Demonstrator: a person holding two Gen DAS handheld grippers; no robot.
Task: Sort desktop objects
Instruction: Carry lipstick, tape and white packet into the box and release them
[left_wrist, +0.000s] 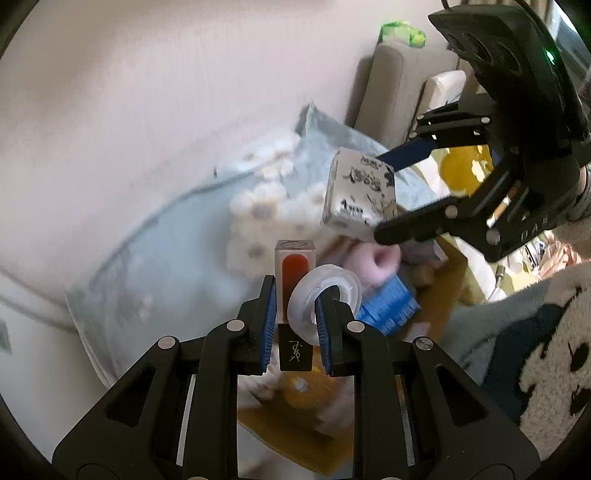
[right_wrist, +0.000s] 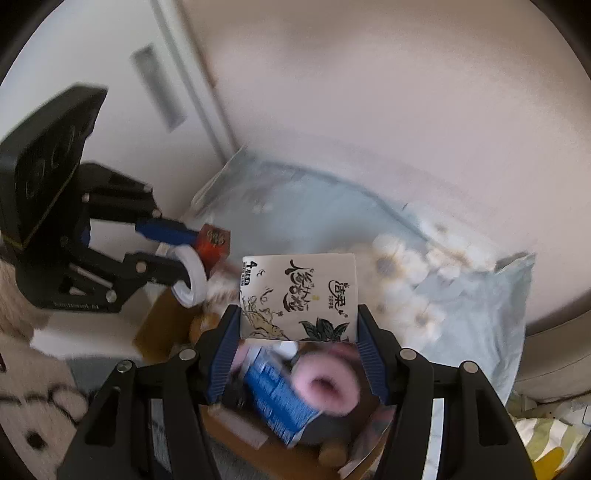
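Observation:
My left gripper (left_wrist: 295, 321) is shut on a boxed red lipstick (left_wrist: 293, 273) with a black base. A roll of clear tape (left_wrist: 328, 291) hangs looped over its right finger. The right wrist view shows the same gripper (right_wrist: 188, 251) at the left, with the lipstick (right_wrist: 214, 245) and the tape roll (right_wrist: 190, 277). My right gripper (right_wrist: 298, 314) is shut on a white tissue pack (right_wrist: 299, 291) printed with black characters and leaves. From the left wrist that gripper (left_wrist: 384, 195) holds the pack (left_wrist: 360, 192) up at the right. Both grippers hang above an open cardboard box.
The brown cardboard box (right_wrist: 155, 328) below holds a pink fuzzy ring (right_wrist: 328, 384) and a blue packet (right_wrist: 277, 398). A big plastic bag of toilet rolls (left_wrist: 258, 206) leans on the pale wall. A beige seat (left_wrist: 395, 85) stands behind. A fluffy spotted sleeve (left_wrist: 554, 350) is at the right.

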